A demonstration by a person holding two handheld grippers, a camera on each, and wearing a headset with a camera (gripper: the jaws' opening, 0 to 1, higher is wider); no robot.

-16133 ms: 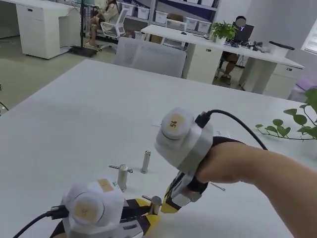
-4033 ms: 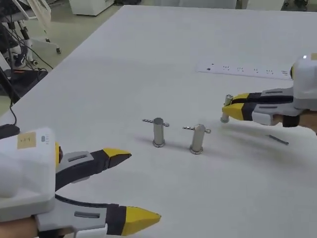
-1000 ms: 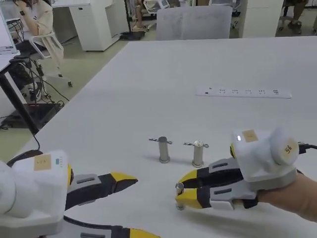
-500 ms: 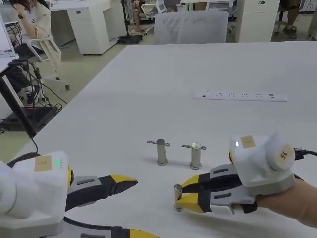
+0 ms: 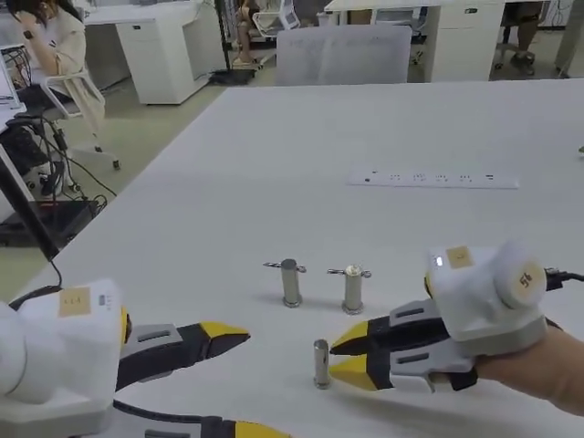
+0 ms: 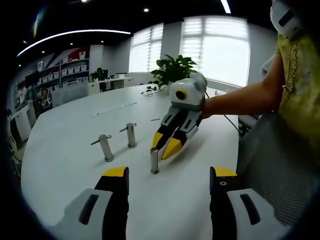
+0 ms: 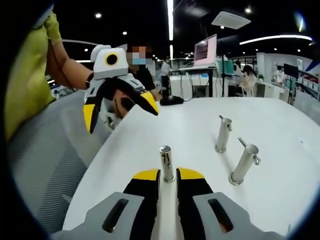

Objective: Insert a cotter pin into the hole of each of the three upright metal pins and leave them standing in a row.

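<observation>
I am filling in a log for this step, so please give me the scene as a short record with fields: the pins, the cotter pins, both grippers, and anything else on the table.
surface: white table
pins upright: three
cotter pin fitted: left pin; right pin, side by side
no cotter pin: near pin, standing in front of the other two, out of their row
right gripper: jaw tips at the near pin; grip cannot be told
left gripper: open, holding nothing
also there: power strip, far side
</observation>
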